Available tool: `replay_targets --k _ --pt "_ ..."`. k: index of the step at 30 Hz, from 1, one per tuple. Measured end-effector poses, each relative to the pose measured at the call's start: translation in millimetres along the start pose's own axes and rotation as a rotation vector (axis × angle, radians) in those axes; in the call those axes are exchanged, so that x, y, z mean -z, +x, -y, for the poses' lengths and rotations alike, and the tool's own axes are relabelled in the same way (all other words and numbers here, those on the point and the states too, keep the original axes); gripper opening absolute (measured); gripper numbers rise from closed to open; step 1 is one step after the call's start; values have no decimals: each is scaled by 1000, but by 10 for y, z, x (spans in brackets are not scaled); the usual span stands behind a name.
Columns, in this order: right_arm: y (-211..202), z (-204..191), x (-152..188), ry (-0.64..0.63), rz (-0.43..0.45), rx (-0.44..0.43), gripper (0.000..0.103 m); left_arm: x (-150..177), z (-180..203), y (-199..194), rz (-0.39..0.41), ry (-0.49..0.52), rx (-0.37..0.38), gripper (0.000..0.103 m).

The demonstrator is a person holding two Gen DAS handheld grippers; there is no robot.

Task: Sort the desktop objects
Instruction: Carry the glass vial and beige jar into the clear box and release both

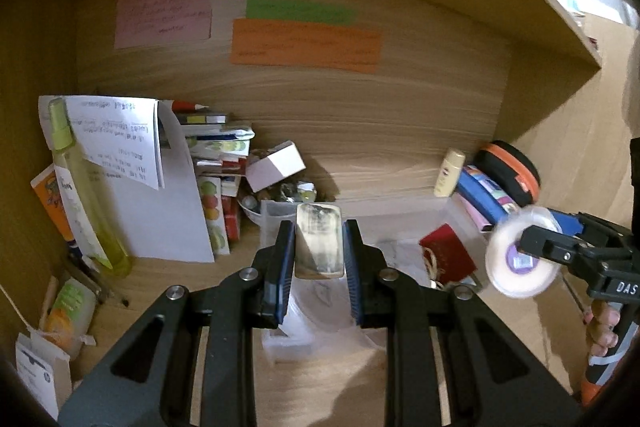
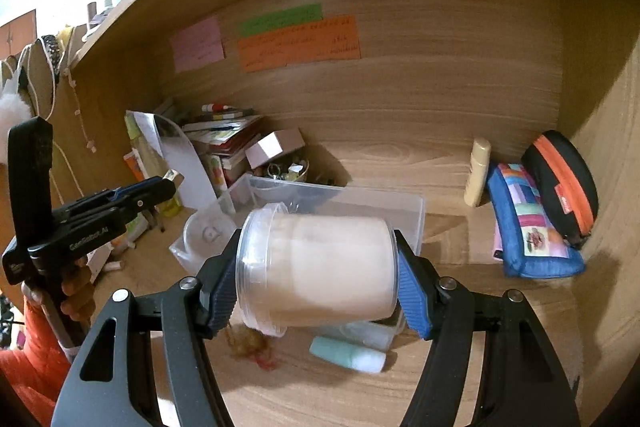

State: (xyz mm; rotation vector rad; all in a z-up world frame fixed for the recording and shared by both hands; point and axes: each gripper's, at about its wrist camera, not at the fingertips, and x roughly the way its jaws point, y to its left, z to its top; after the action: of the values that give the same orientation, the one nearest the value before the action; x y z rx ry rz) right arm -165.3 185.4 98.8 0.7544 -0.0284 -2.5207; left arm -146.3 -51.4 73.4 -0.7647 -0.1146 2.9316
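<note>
The left gripper (image 1: 319,247) is closed on a small clear rectangular block (image 1: 319,241), perhaps glass or hard plastic, which it holds above the wooden counter (image 1: 320,387). The block looks stiff, smooth and slippery, so I judge the flat long sides are the right place to hold it, as is done now.

The right gripper (image 2: 318,287) grips a round clear plastic jar with a pale filling (image 2: 320,267), lying sideways between the blue pads (image 2: 414,307), also in the air. The jar seems light, but its round wall could roll or slip; the pads press on lid and bottom, which seems safe.

Under both grippers stands a clear plastic storage box (image 2: 414,217), probably the goal. Near it lie a small mint-green bottle (image 2: 346,353), a blue patchwork pouch (image 2: 528,223) and a cream tube (image 2: 478,171). At the left, a pile of books and papers (image 1: 218,163) and a tall yellow-green spray bottle (image 1: 80,187) crowd the corner.
</note>
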Motion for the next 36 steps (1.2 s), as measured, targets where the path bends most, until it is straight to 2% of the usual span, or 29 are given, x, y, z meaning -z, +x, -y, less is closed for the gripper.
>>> replay_targets --k 8,12,20,23,33,36 --pt "448 -15 24 -18 -70 4 64 -54 -18 401 -59 -6 -11 23" --pt "557 18 45 -12 -70 2 64 -41 9 602 -96 8 -20 23" --pt "743 113 117 -1 -107 66 64 25 82 899 -158 20 -19 23" --pt "801 124 146 -3 -128 86 64 48 139 955 -166 35 -21 23" --pt "796 76 177 -30 -116 102 67 88 212 943 -156 74 -38 23" --pt "779 65 175 -24 -117 87 71 80 227 879 -140 76 -33 32"
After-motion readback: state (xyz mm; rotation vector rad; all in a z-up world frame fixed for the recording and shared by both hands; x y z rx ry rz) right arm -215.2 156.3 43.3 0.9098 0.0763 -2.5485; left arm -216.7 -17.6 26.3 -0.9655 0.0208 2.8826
